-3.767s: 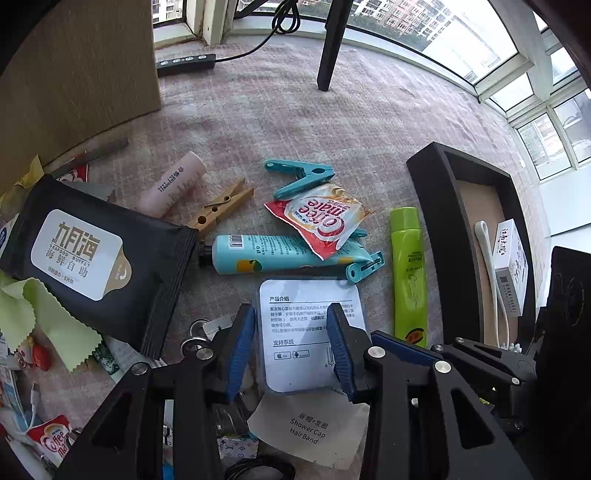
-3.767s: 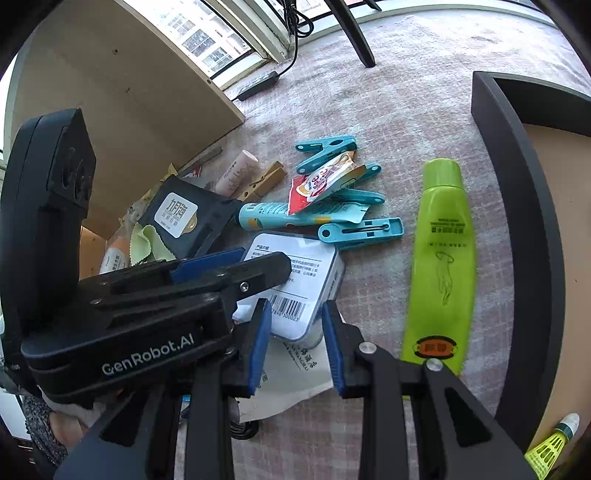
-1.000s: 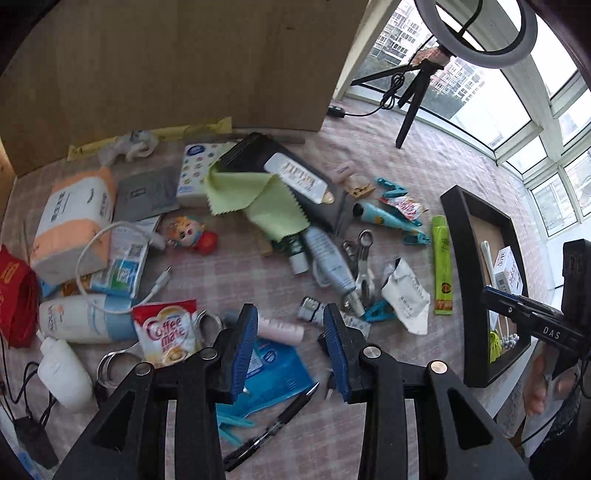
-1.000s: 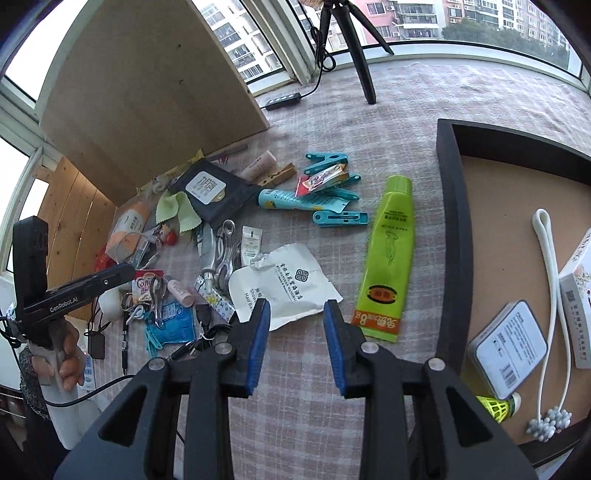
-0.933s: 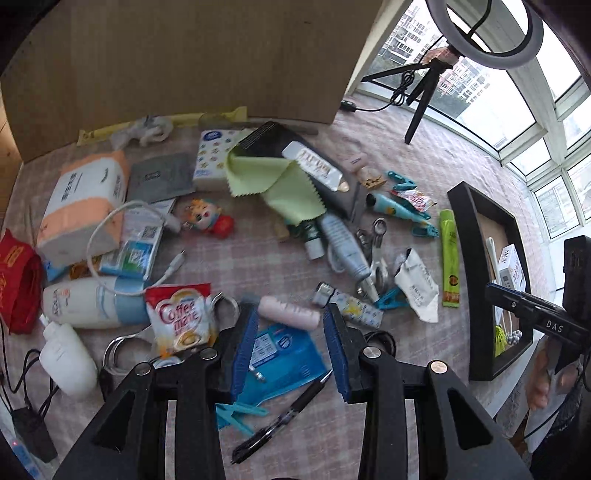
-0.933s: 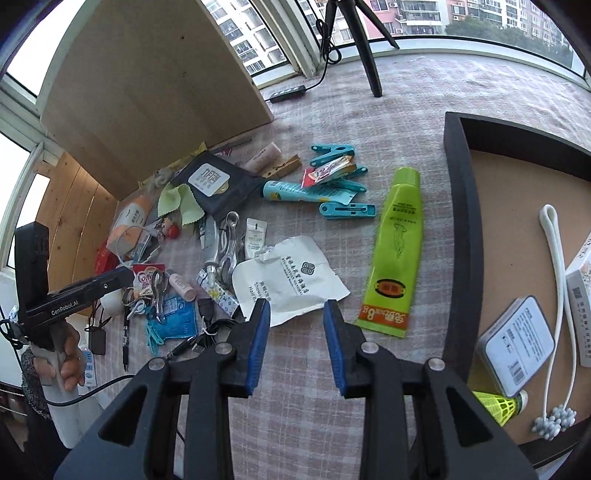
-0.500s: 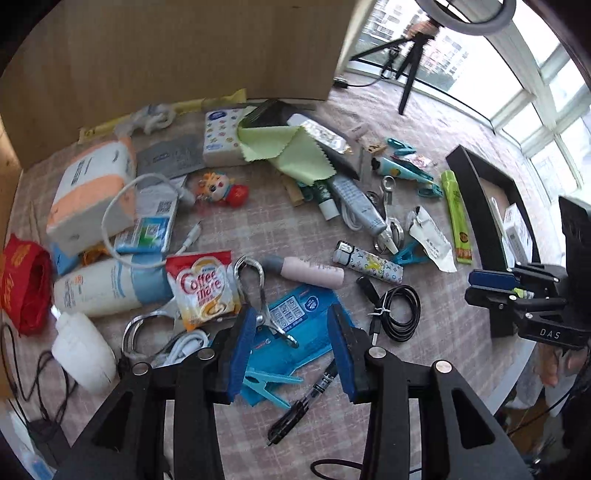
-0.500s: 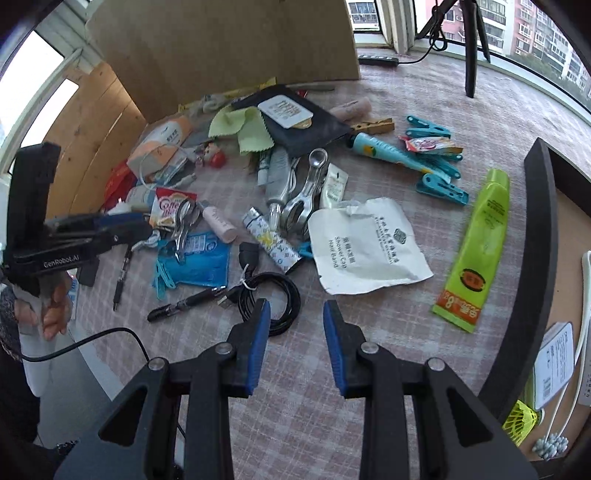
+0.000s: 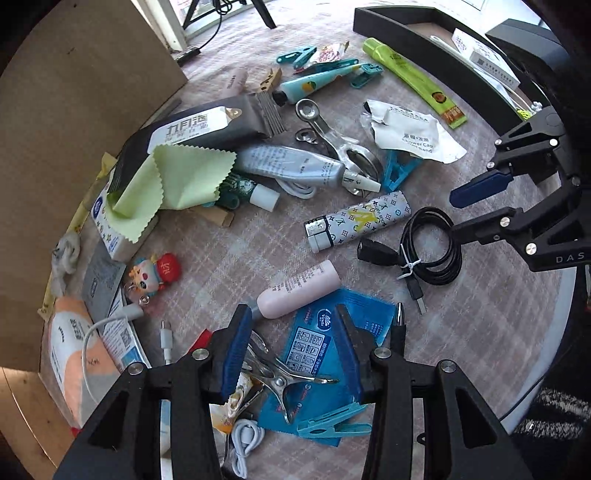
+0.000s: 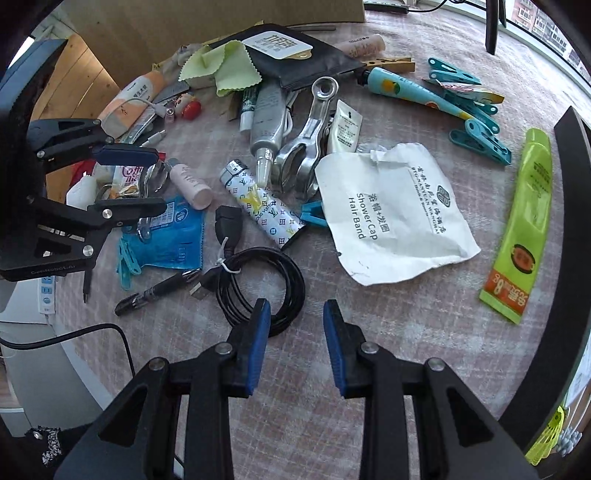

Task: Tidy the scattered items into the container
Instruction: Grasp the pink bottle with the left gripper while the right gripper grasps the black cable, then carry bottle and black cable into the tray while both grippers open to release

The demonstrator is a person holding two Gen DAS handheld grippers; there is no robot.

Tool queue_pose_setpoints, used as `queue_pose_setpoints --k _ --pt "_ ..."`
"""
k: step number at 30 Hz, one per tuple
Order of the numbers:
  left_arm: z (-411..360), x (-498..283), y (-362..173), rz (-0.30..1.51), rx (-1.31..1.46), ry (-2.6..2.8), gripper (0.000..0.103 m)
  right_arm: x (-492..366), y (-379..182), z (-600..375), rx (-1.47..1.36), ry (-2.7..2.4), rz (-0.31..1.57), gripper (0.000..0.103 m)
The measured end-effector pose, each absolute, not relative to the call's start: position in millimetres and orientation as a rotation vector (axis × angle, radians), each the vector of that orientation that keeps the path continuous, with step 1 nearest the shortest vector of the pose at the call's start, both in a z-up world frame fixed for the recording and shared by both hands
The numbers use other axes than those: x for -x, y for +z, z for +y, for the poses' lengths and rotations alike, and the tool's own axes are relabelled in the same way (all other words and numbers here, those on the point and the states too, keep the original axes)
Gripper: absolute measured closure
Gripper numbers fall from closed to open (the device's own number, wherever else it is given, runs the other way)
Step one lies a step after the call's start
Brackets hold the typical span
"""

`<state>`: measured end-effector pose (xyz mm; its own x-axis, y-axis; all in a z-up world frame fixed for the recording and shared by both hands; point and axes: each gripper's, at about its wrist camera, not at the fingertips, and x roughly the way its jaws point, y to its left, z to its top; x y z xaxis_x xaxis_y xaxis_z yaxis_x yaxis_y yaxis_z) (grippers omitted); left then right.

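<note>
— Though most of the clutter lies loose on the checked cloth of the bench (image 10: 388,332), where is the container?
— The black tray (image 9: 424,35) sits at the far edge in the left wrist view, with a white box (image 9: 480,55) inside. In the right wrist view only its dark wall (image 10: 570,221) shows at the right border.

— What is the left gripper (image 9: 291,350) over?
— It points down at a blue packet (image 9: 332,343) with a metal clip (image 9: 284,376) lying on it. A pink tube (image 9: 299,290) lies just beyond its left finger, and a teal peg (image 9: 332,421) on the packet's near end. Its jaws have just been opening; they stand partly apart with the clip and packet in the gap below, and the pads press on nothing.

— And the right gripper (image 10: 295,339)?
— Its fingers are moderately apart and empty. The coiled black cable (image 10: 258,284) lies just ahead, its near loop by the left fingertip.

— What lies further out?
— A patterned lighter (image 10: 262,205) beyond the cable, then a white Shower Cap sachet (image 10: 391,214) to the right, and a green tube (image 10: 524,229) beside the tray wall. A black pen (image 10: 159,290) lies left of the cable. Further back are metal measuring spoons (image 10: 310,140), a grey tube (image 10: 266,118), a black pouch (image 10: 291,55) and a yellow-green cloth (image 10: 225,66).
</note>
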<state>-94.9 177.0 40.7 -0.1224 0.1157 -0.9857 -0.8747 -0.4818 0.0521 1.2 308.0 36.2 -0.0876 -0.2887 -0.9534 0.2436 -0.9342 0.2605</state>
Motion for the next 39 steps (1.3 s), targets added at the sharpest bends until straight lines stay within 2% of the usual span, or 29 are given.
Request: queue_pose_setpoints --k 8,12,14,15,16,21,22,25,30,39 --pt "182.4 108.3 29.2 0.919 1.367 1.587 0.06 12.0 31.3 289.5 -1.87 -2.116 0.022 0.073" --pt "182.8 105.5 18.6 0.964 1.363 1.542 0.061 9.9 31.0 276.5 -1.863 -2.13 0.152 0.074" --pt "180.5 104.8 15.1 0.963 1.368 1.52 0.061 7.1 30.6 270.9 -1.853 -2.133 0.252 0.077" --pt "180.0 106.5 15.8 0.952 1.37 1.522 0.061 6.3 30.2 268.8 -1.853 -2.143 0.313 0.086" --pt "179.8 109.3 15.9 0.94 1.378 1.531 0.061 5.9 29.8 267.0 -1.85 -2.145 0.36 0.089" --pt "179.5 118.7 17.3 0.858 1.39 1.605 0.08 1.5 29.7 261.0 -1.819 -2.147 0.441 0.089" --pt "178.4 119.1 18.0 0.84 1.391 1.62 0.084 0.2 30.0 261.1 -1.812 -2.157 0.439 0.09" --pt "171.5 119.7 19.9 0.779 1.404 1.657 0.084 -4.0 31.2 264.8 -1.799 -2.191 0.392 0.091" --pt "156.6 120.8 32.8 0.69 1.406 1.734 0.084 -7.7 40.1 281.8 -1.794 -2.235 0.191 0.094" --pt "149.0 114.3 65.2 0.594 1.367 1.829 0.084 -24.0 80.8 300.2 -1.65 -2.375 0.222 0.096"
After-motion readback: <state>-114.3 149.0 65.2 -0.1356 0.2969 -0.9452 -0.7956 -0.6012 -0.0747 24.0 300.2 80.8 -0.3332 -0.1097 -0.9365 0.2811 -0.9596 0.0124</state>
